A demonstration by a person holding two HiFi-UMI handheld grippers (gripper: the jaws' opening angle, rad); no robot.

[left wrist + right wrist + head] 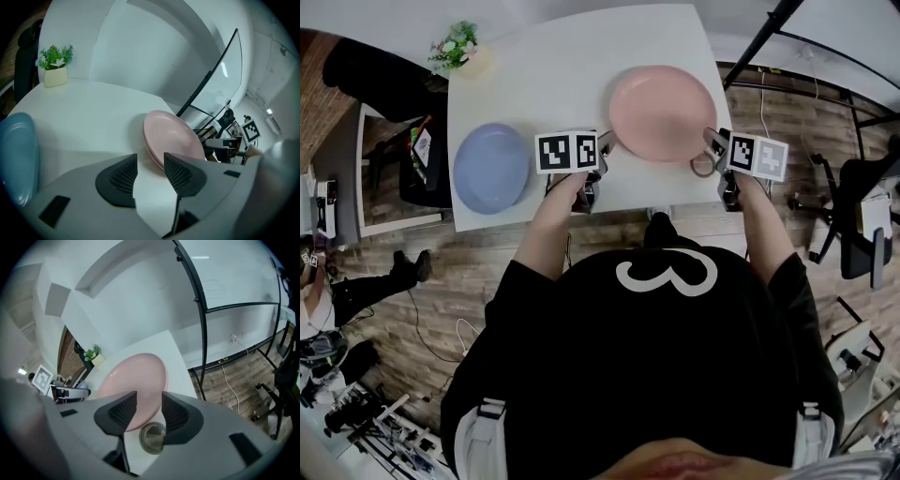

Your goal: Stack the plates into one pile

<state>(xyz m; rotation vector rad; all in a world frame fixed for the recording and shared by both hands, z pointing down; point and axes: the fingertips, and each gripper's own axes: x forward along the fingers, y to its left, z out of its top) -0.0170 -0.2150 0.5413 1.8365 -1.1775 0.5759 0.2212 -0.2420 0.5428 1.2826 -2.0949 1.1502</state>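
Only one sign can be read: a large white figure [667,275] on the person's black shirt [656,375], which looks like a 3 lying on its side. The cube [566,152] of the left gripper [606,142] and the cube [757,155] of the right gripper [713,141] carry square black-and-white markers; these are patterns only, without letters or numbers. The things at the left edge of the head view are too small to tell any print on them.

Pink plates [663,112] sit stacked; blue plate [491,168] lies well apart.
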